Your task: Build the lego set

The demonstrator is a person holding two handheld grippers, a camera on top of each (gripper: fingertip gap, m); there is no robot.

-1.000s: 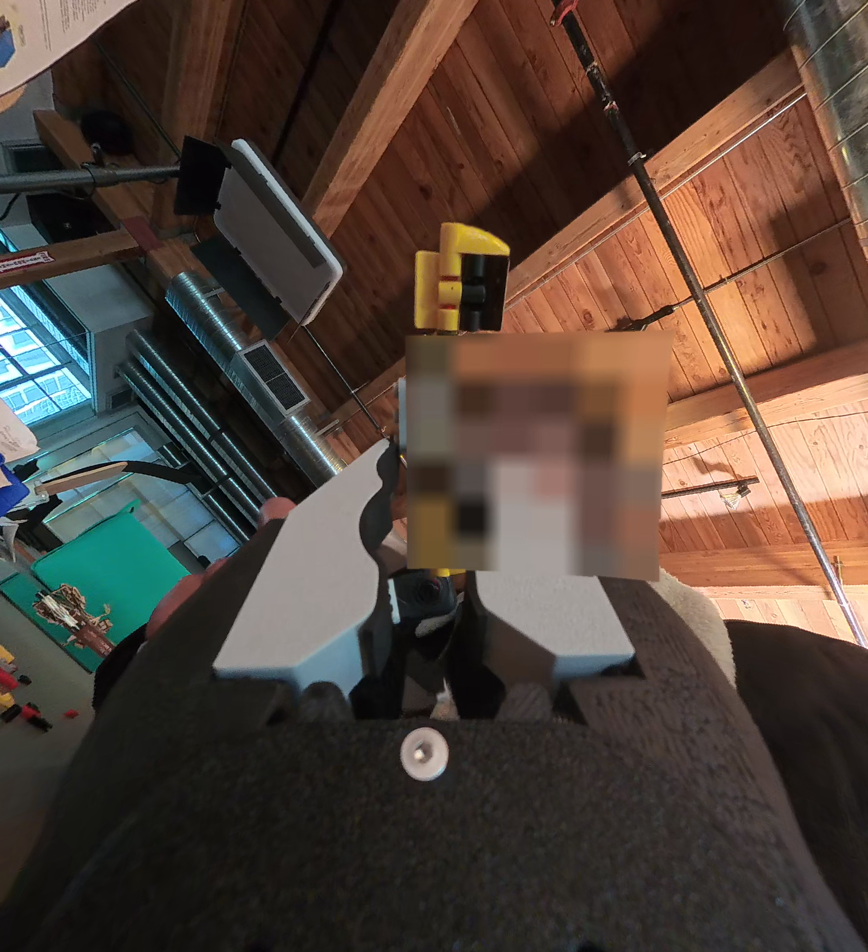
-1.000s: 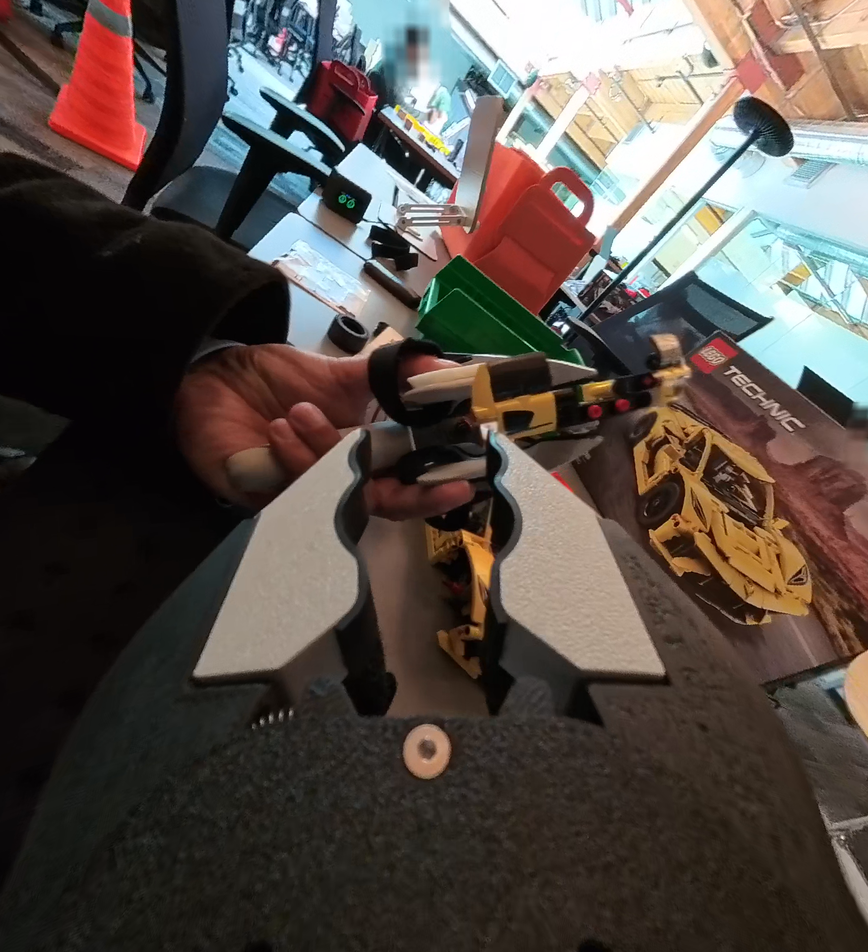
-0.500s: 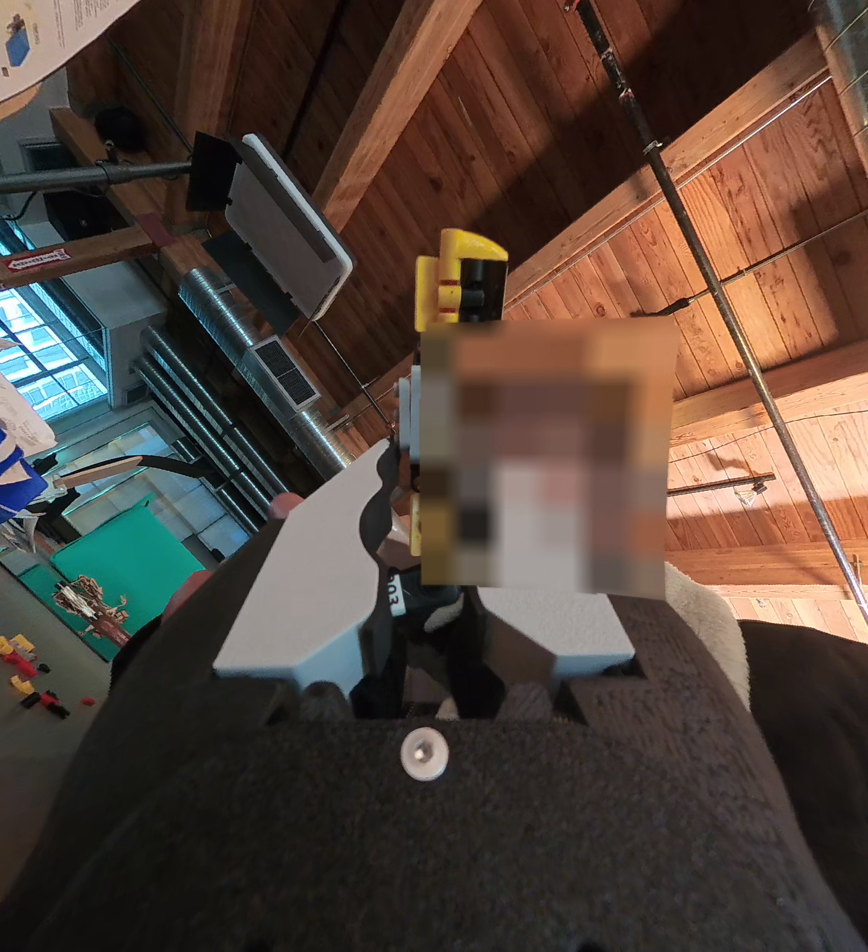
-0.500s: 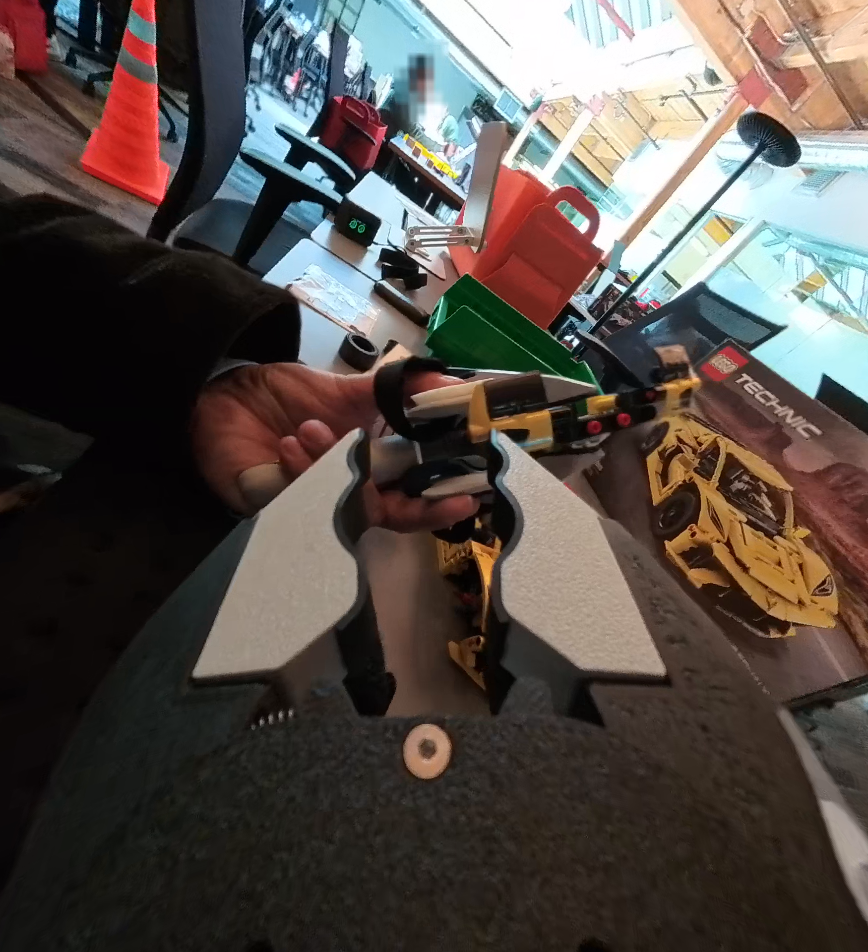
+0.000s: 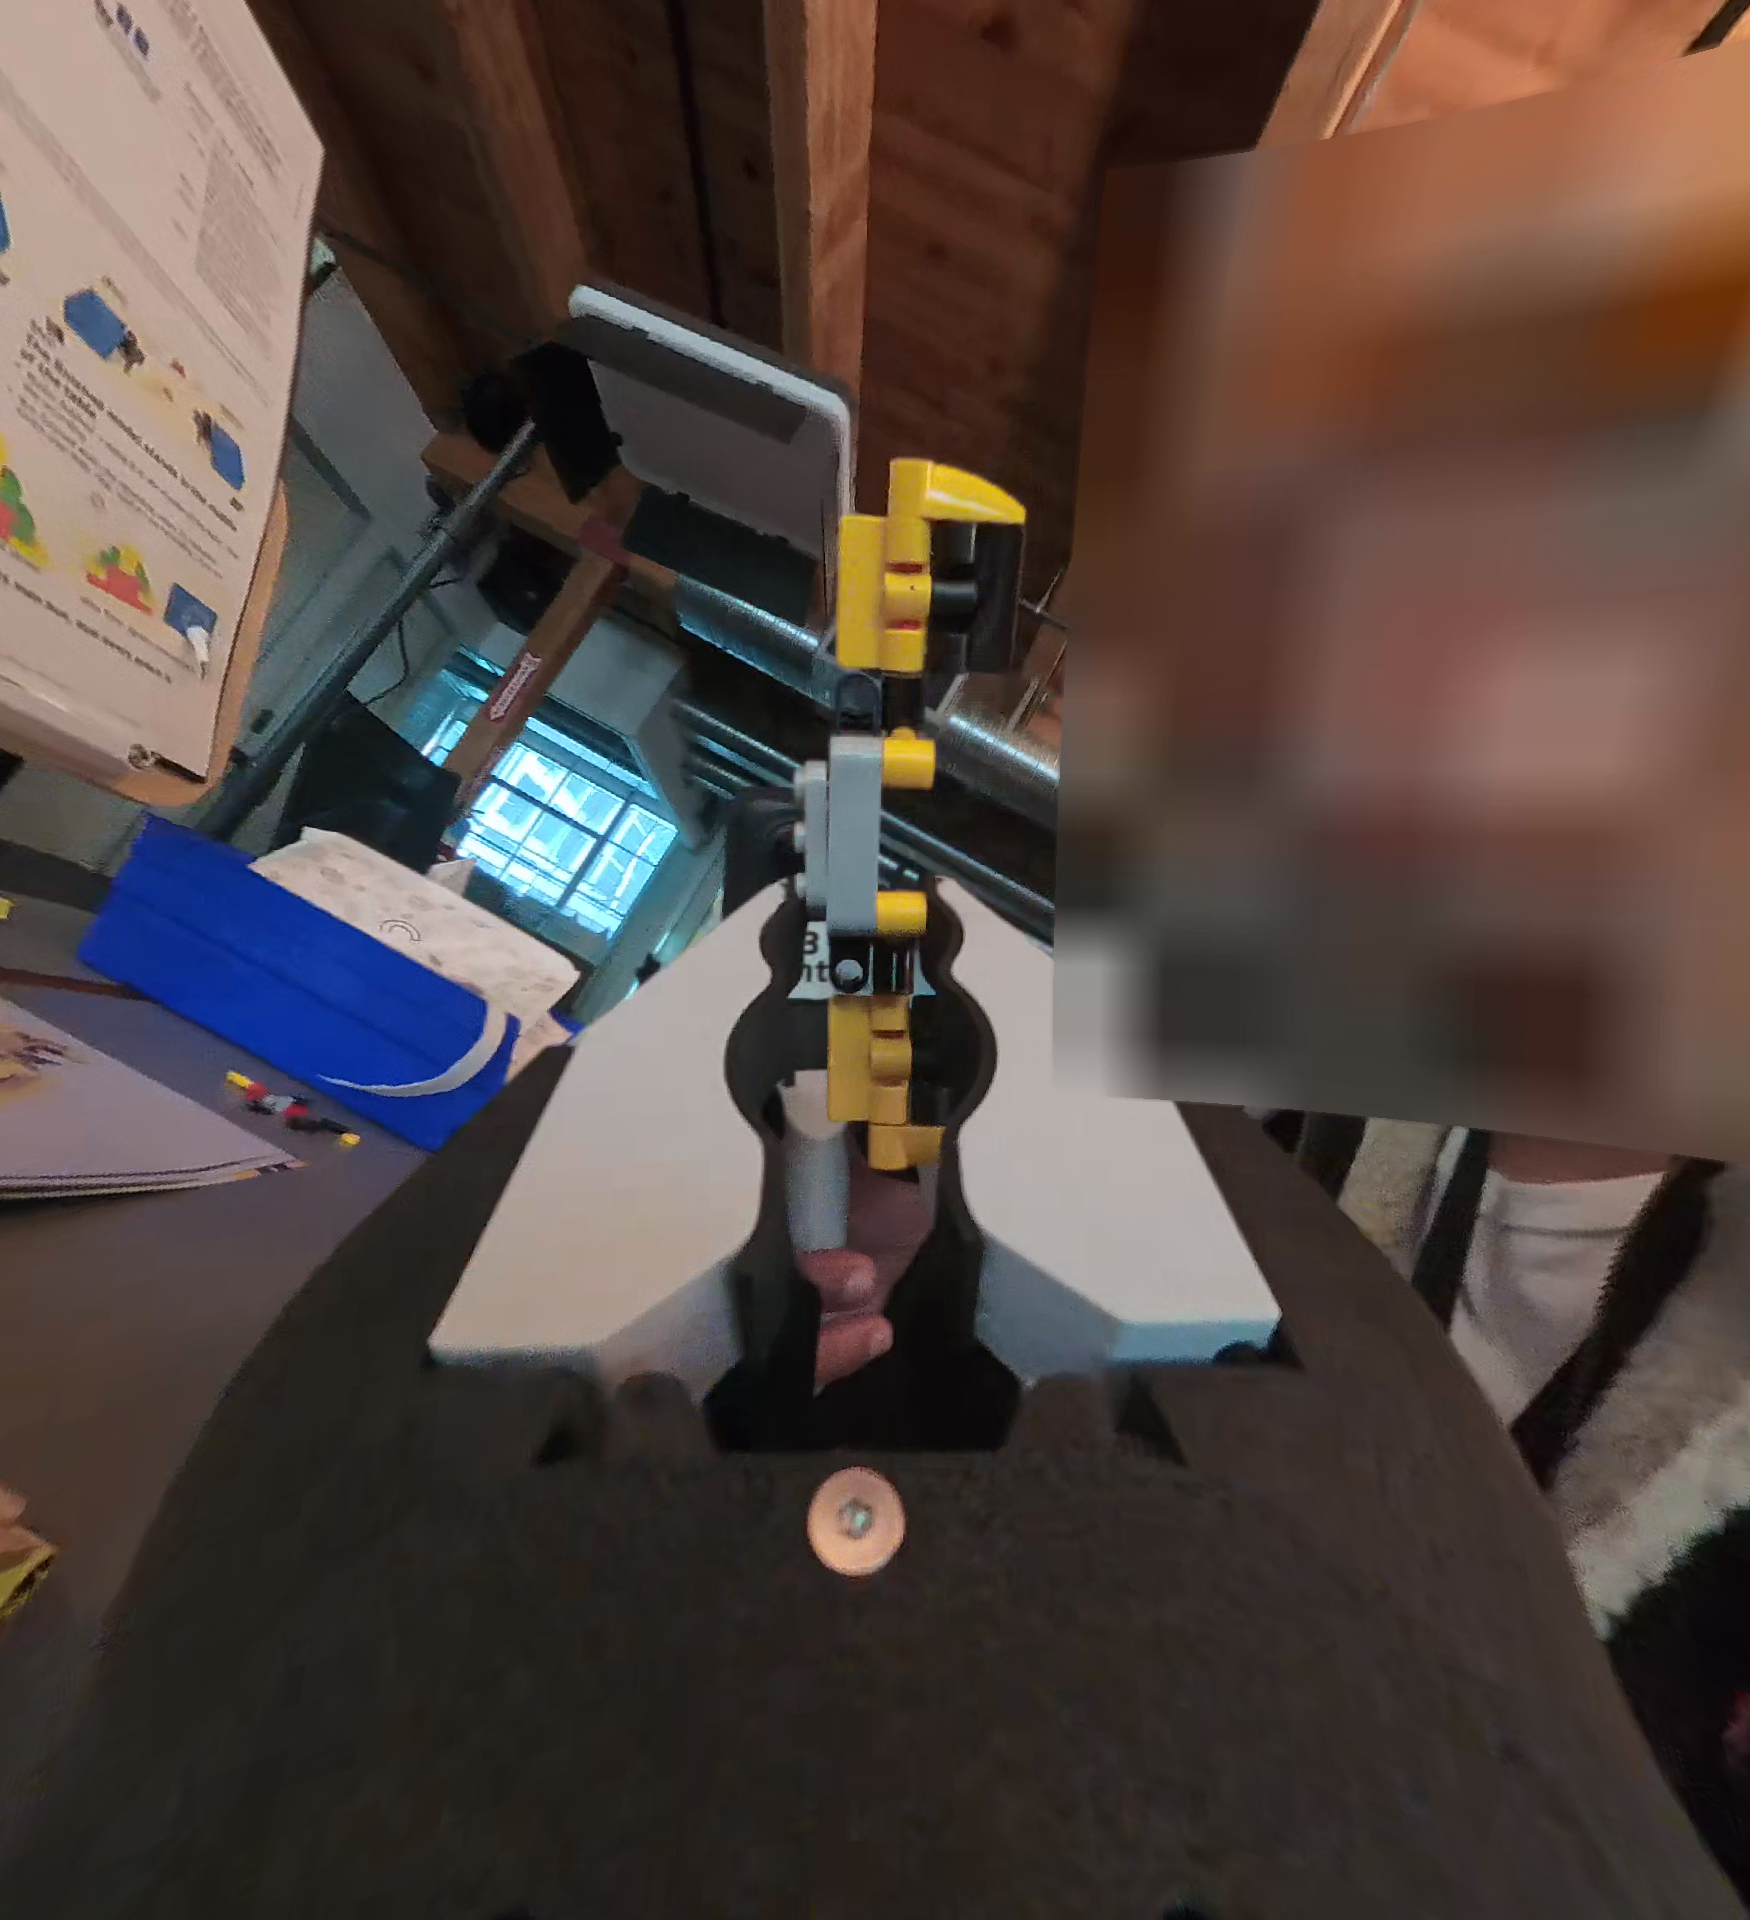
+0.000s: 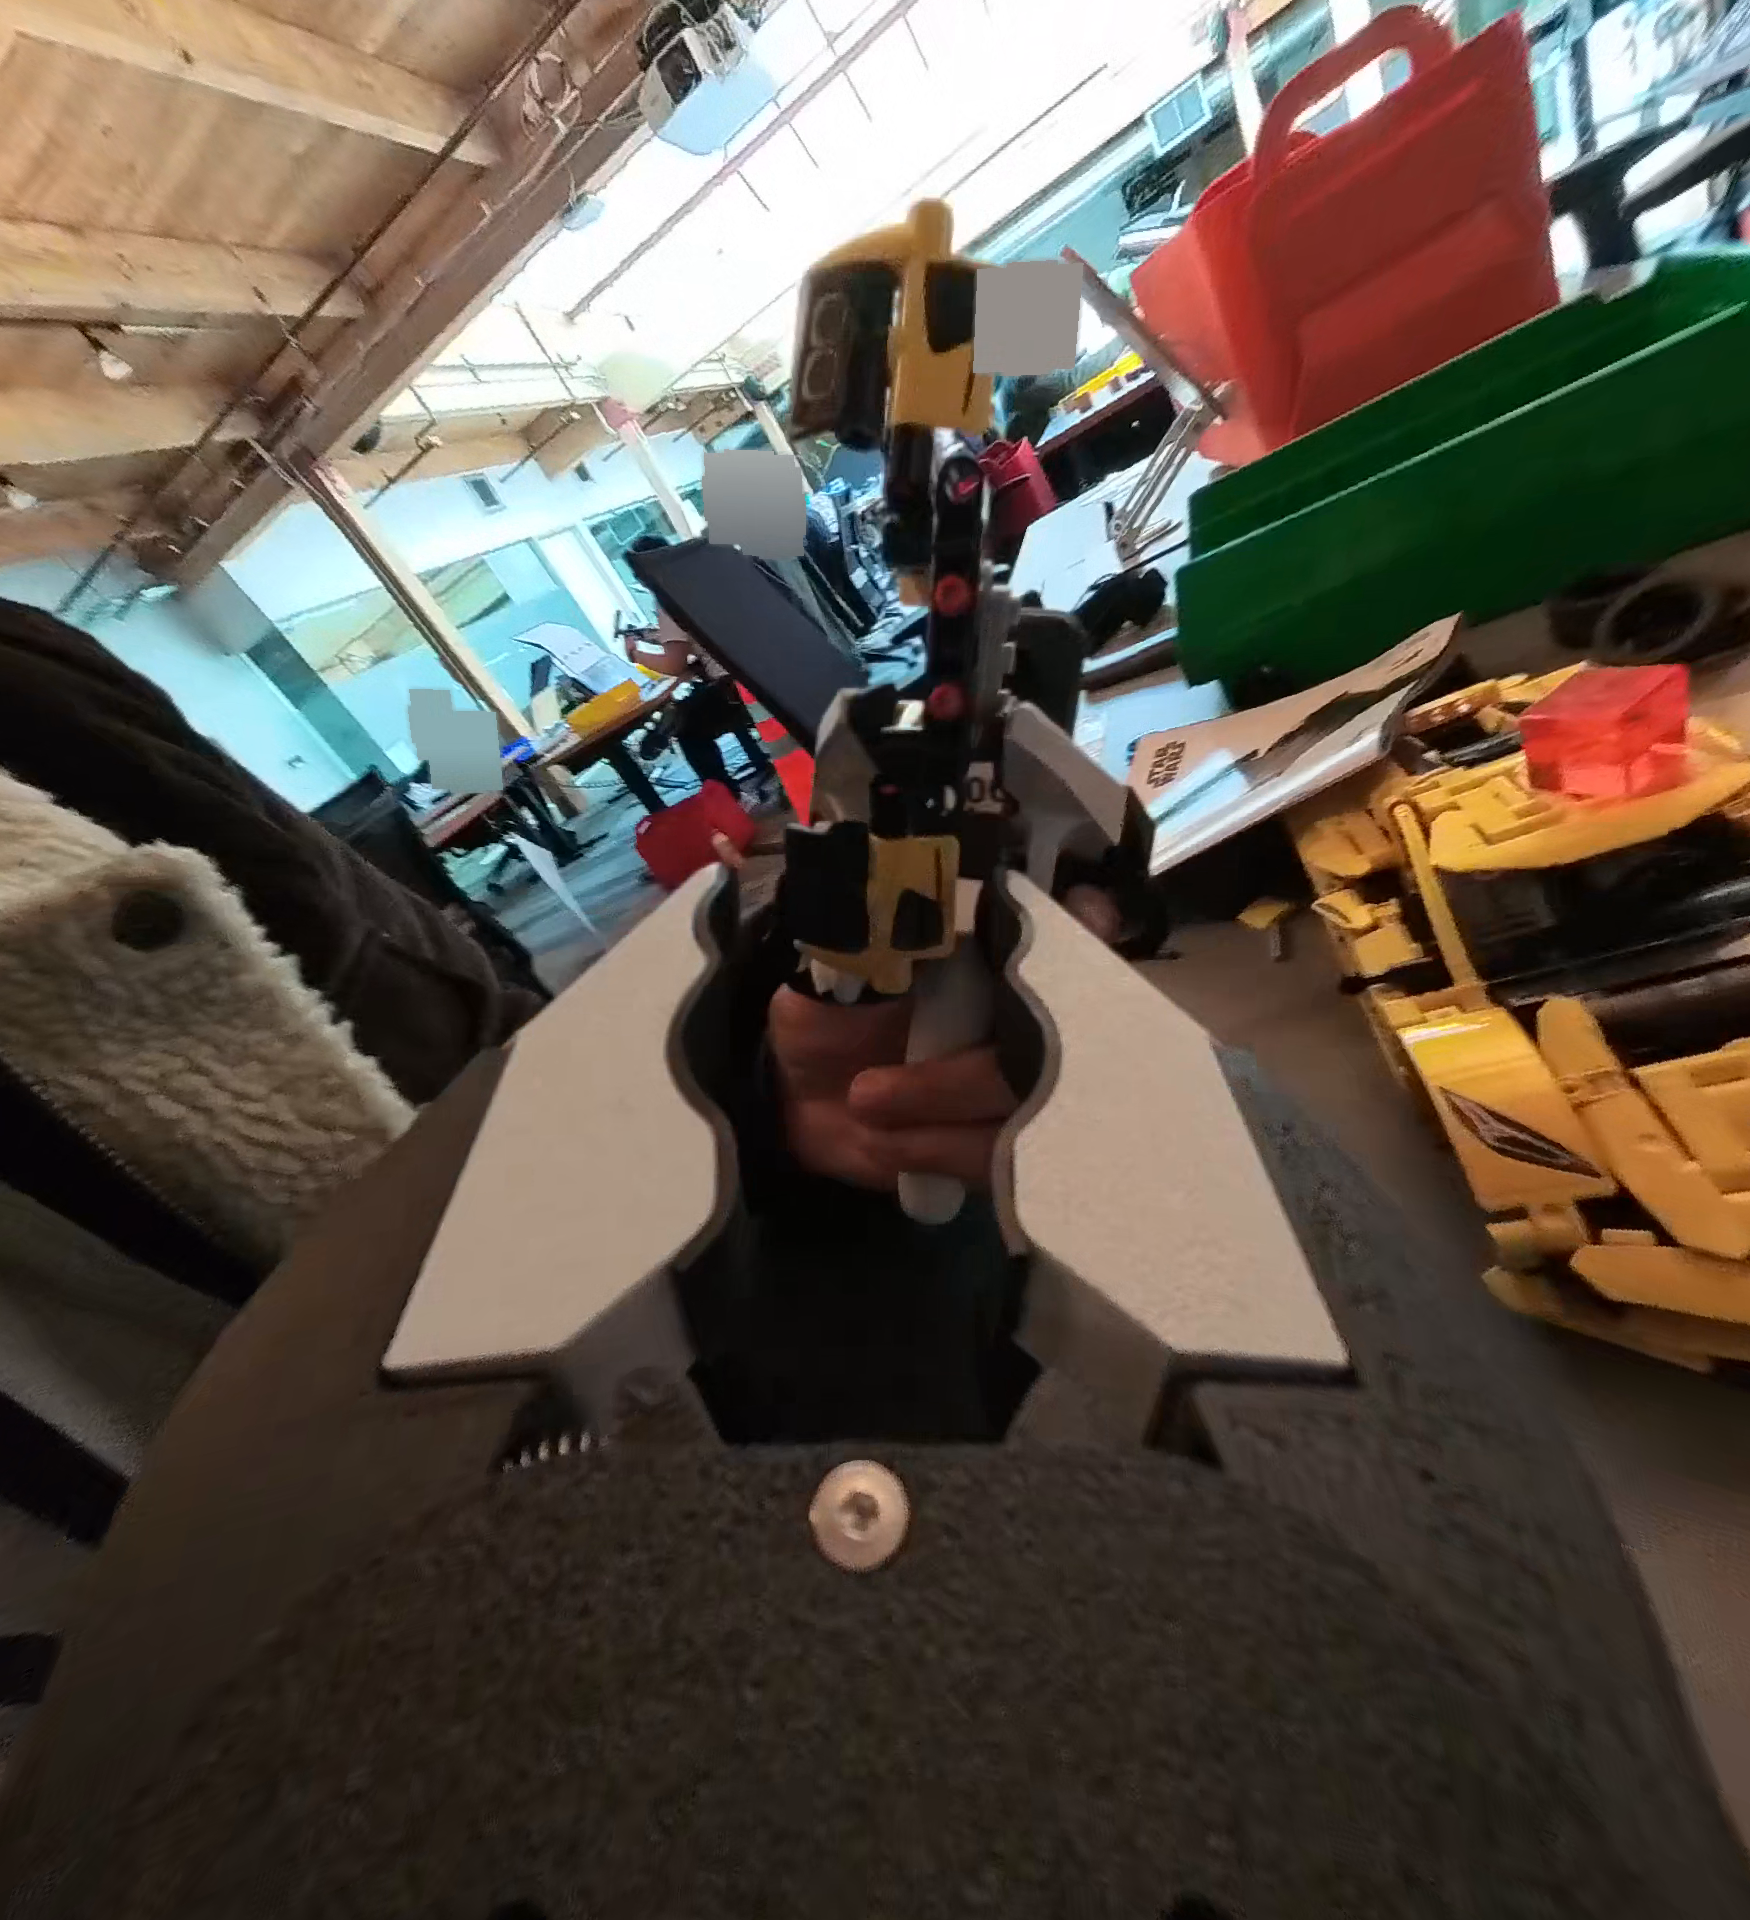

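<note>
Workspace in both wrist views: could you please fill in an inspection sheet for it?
Surface: grey table, crowded at the far side.
Job's things: lego assembly held upright; yellow car model on the table, red clear brick on top.
Clutter: green bin, red bag, booklet, blue bin, loose small pieces.
Grippers: left tool shut on the assembly; right tool open around its lower end.
Cables: nothing seen.
Surroundings: wooden ceiling, poster.

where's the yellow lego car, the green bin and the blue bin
yellow lego car [image 6: 1619,1049]: right wrist view, on its yellow bodywork, low right.
green bin [image 6: 1515,488]: right wrist view, on its long side wall.
blue bin [image 5: 279,987]: left wrist view, on its front wall.
</note>
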